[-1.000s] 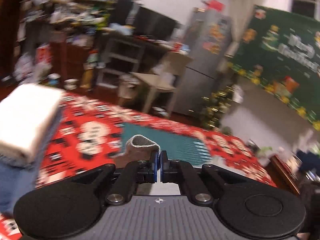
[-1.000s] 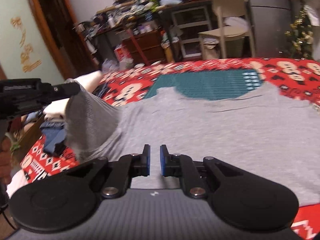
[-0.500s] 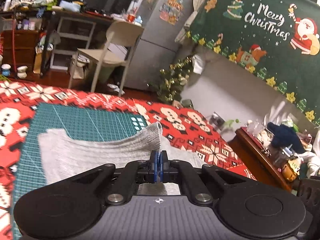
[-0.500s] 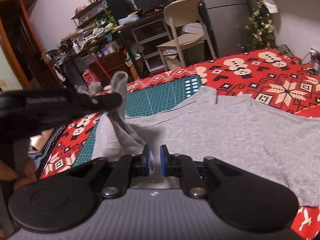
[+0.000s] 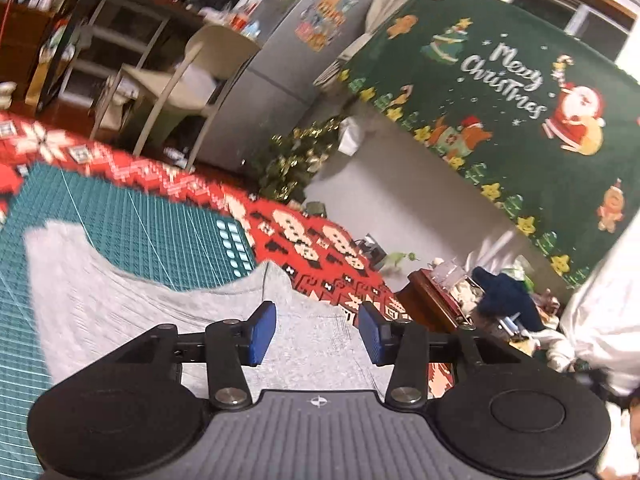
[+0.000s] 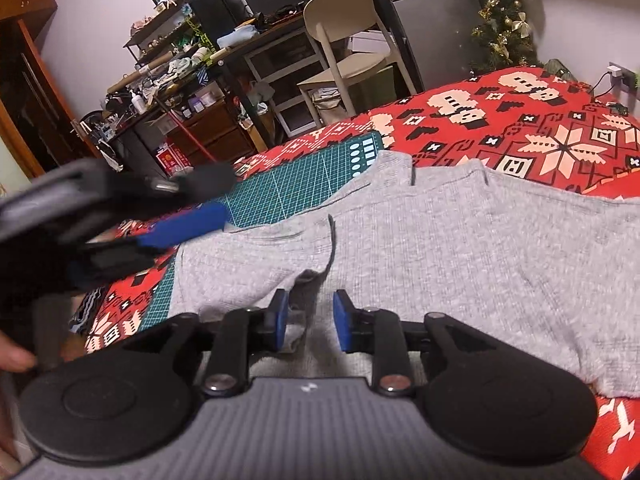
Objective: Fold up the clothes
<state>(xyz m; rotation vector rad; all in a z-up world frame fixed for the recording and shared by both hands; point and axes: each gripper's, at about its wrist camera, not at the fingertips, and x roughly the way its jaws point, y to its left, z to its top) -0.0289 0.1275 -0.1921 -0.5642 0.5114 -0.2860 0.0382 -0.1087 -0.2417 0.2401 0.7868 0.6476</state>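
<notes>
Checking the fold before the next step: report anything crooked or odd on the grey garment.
The grey knit garment lies mostly flat on the green cutting mat. Its folded-in left section sits askew, with a slanted edge and a small rumple near the open right gripper. No damage is visible.

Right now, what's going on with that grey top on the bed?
A person is folding a grey knit top with two handheld grippers. It lies spread over a green cutting mat and a red patterned blanket, with its left sleeve folded in across the body. The left gripper and the right gripper are both open, over the fabric, gripping nothing.
</notes>
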